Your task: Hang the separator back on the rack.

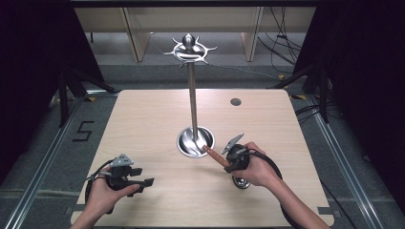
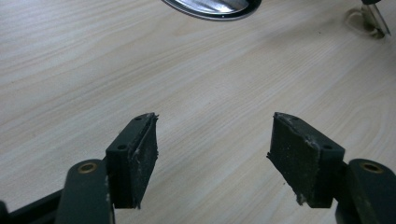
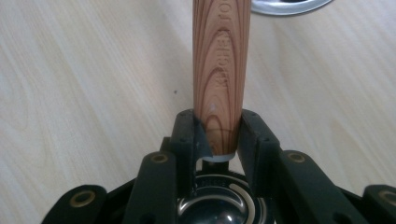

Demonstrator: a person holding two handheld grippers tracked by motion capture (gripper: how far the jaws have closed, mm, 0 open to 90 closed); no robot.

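Grippers first: near the bench's (image 1: 143,119) front edge, the left gripper (image 2: 212,154) gapes empty; the right gripper (image 3: 218,133) clamps a wooden-handled utensil (image 3: 219,70), probably stiff, light, best held mid-handle. Beyond, mid-bench, stands a steel hanging rack (image 1: 193,95).

One light wooden table (image 1: 143,129) fills the frame's centre. On it stands one tall steel utensil stand (image 1: 192,102) — a single pole, one round base. Two black two-jaw grippers — left gripper (image 1: 149,182), right gripper (image 1: 224,161). One wooden-handled steel utensil (image 1: 216,156), lower right.
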